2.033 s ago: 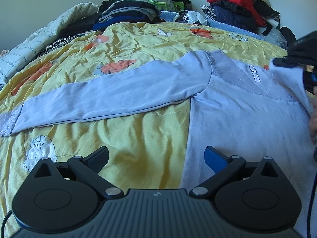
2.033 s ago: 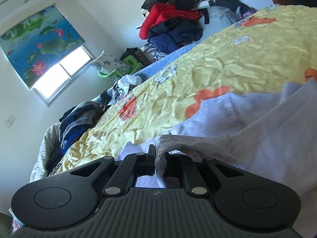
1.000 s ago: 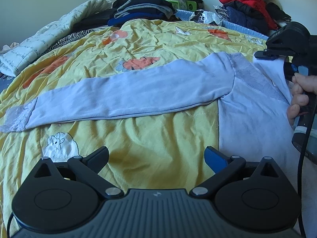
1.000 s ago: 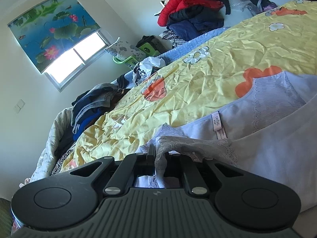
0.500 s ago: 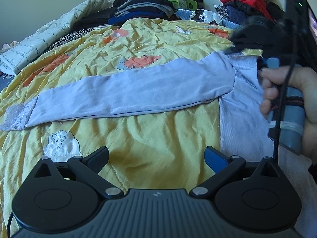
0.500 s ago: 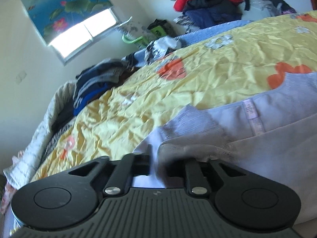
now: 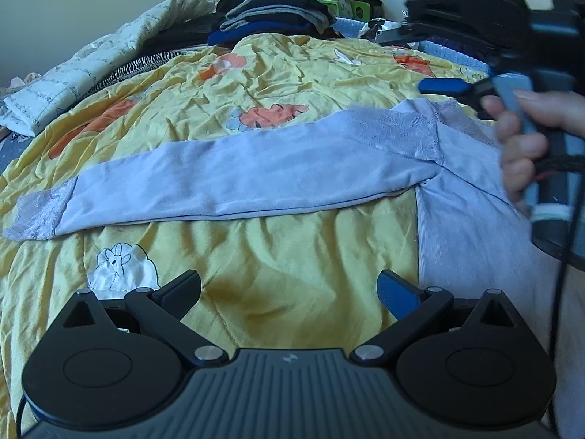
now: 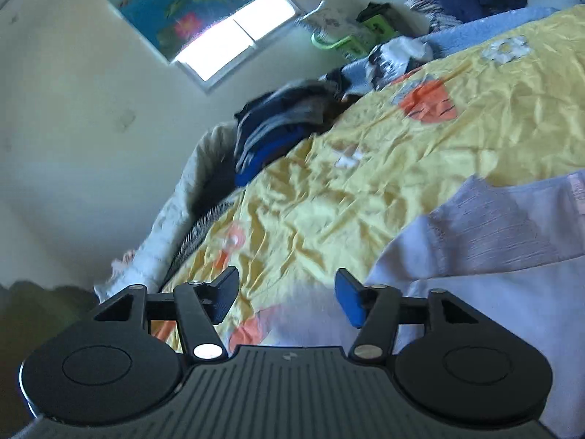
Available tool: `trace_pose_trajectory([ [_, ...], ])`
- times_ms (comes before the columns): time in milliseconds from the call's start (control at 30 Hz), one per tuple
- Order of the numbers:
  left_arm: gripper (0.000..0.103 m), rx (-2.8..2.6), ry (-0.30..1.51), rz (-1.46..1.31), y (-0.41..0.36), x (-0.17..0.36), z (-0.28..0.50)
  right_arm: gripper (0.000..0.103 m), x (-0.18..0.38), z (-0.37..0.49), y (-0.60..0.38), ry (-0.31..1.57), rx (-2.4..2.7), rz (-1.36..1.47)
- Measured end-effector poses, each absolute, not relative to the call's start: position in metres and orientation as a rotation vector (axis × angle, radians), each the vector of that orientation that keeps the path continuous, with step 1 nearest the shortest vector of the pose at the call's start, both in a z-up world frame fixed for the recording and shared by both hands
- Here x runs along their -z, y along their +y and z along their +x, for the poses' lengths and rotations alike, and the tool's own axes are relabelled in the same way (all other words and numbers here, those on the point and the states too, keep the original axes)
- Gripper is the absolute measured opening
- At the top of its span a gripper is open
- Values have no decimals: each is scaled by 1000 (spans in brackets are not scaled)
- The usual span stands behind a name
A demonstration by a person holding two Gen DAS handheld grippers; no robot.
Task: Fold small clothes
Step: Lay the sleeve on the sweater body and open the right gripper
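Right gripper now spread, off shirt.

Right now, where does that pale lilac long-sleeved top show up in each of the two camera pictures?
Left wrist view: the pale lilac long-sleeved top crosses the middle, with its sleeve stretched out to the left and its body at the right edge.
Right wrist view: it fills the lower right, beyond the open right gripper.
Shared landmark: the stack of dark folded clothes at the far end of the yellow bedspread.
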State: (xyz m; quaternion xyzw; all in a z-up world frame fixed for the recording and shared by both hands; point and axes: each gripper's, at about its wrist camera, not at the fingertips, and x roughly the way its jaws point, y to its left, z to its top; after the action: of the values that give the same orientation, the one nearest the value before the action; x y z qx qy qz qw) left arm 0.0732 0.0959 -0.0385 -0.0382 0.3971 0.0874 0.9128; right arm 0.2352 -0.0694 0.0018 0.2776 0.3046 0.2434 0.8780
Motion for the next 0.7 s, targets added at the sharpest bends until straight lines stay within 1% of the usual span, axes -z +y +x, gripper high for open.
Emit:
trace_pose_trajectory([
  [100,103,-177,817,-77,96,37,74,62,-3,233,-74,648,-497,541],
  [233,103,-194,804,-66,98,35,72,62,7,225,-80,695,-492,571],
  [300,103,-203,811,-69,101,36,73,65,18,227,-75,761,-491,577],
  [333,103,-206,814,-73,102,36,73,65,25,229,-71,804,-476,563],
  [400,103,-212,809,-80,105,35,70,61,33,231,-64,836,-432,504],
  [533,103,-232,805,-75,108,34,69,64,13,206,-61,752,-442,426],
  [700,103,-243,808,-85,113,35,69,75,-12,154,-57,646,-416,190],
])
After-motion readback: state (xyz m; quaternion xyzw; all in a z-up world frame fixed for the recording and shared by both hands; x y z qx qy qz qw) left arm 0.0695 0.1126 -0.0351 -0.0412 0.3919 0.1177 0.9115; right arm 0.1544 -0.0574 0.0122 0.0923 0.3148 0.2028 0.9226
